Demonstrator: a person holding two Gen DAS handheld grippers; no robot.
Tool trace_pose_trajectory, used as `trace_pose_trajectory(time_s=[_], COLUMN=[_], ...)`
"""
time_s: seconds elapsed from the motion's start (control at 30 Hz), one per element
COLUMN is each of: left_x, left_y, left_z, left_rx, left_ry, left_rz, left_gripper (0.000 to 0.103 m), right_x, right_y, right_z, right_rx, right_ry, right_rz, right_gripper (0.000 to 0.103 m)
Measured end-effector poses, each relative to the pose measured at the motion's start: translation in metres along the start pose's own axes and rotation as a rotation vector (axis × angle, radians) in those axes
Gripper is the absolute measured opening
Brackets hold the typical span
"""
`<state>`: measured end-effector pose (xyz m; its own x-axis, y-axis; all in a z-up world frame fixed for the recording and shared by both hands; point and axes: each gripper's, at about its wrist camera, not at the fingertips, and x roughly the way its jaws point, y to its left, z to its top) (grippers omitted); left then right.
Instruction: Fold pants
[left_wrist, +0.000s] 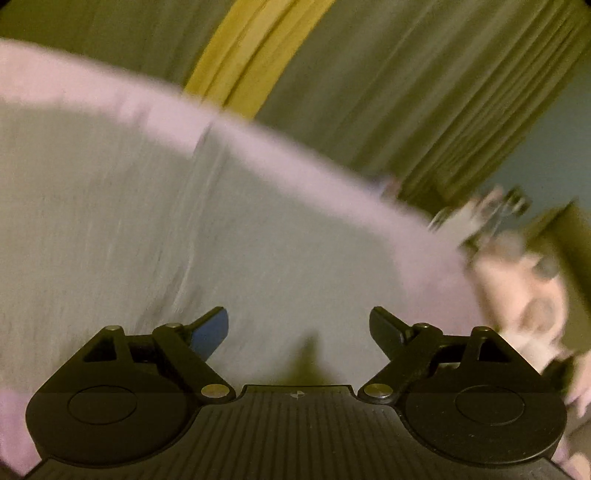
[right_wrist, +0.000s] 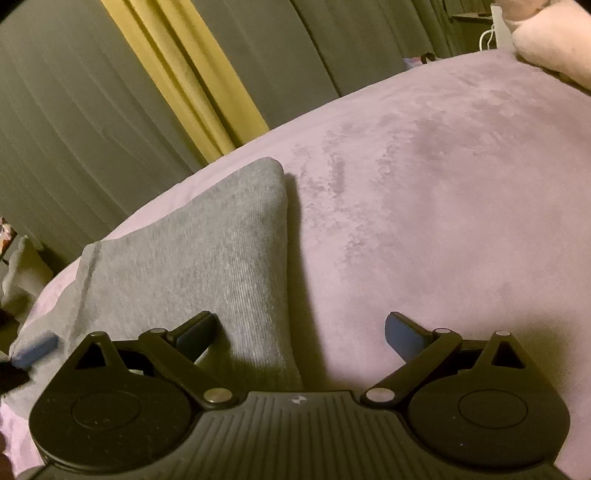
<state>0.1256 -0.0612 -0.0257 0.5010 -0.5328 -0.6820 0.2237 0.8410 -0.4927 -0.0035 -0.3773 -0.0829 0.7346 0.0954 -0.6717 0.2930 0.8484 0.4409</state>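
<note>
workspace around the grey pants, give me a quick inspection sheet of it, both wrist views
surface: pale lilac plush bedspread, nap brushed in patches.
job's things: grey pants lie on it, looking folded into a narrow wedge with a rounded far corner; in the left wrist view they fill the frame, blurred.
clutter: pale pink pillow at the far edge; blurred pale object, not identifiable.
grippers: left gripper open over the fabric; right gripper open above the pants' right edge; neither holds anything.
cables: white cable behind the pillow.
surroundings: grey-green curtains with a yellow panel.
</note>
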Motion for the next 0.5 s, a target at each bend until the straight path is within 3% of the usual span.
trace_pose_trajectory(time_s=[0.03,0.07,0.1,0.17,0.27,0.4,0.43,0.47,0.5], left_x=[0.013,0.017,0.013,0.004,-0.008,-0.008,-0.009,-0.013,-0.019], left_y=[0.003,0.002,-0.002,-0.011,-0.016,0.003,0.011,0.017,0.022], left_z=[-0.003,-0.006,-0.007,-0.008,-0.008,-0.005,-0.005,-0.004,-0.002], left_rx=[0.009,0.041,0.091,0.140,0.194,0.115,0.078,0.046,0.005], left_ry=[0.075,0.100,0.087,0.073,0.008,0.027,0.036,0.033,0.016], left_rz=[0.109,0.155,0.167,0.205,0.285,0.486,0.501,0.489,0.466], left_gripper=[0.080,0.069,0.069,0.083,0.087,0.091,0.089,0.087,0.087], right_x=[-0.001,-0.002,-0.003,-0.004,-0.012,-0.034,-0.034,-0.032,-0.027], right_y=[0.000,0.000,0.000,0.001,0.013,0.048,0.058,0.070,0.082], right_z=[-0.001,-0.001,-0.002,-0.002,-0.003,-0.011,-0.015,-0.021,-0.029], right_rx=[-0.002,0.000,0.003,0.000,-0.034,-0.115,-0.154,-0.211,-0.274], right_ry=[-0.002,-0.003,-0.004,-0.008,-0.020,-0.098,-0.092,-0.077,-0.050], right_rz=[-0.003,-0.006,-0.007,-0.018,0.000,0.143,0.158,0.164,0.160], right_gripper=[0.098,0.098,0.098,0.098,0.098,0.098,0.096,0.086,0.061])
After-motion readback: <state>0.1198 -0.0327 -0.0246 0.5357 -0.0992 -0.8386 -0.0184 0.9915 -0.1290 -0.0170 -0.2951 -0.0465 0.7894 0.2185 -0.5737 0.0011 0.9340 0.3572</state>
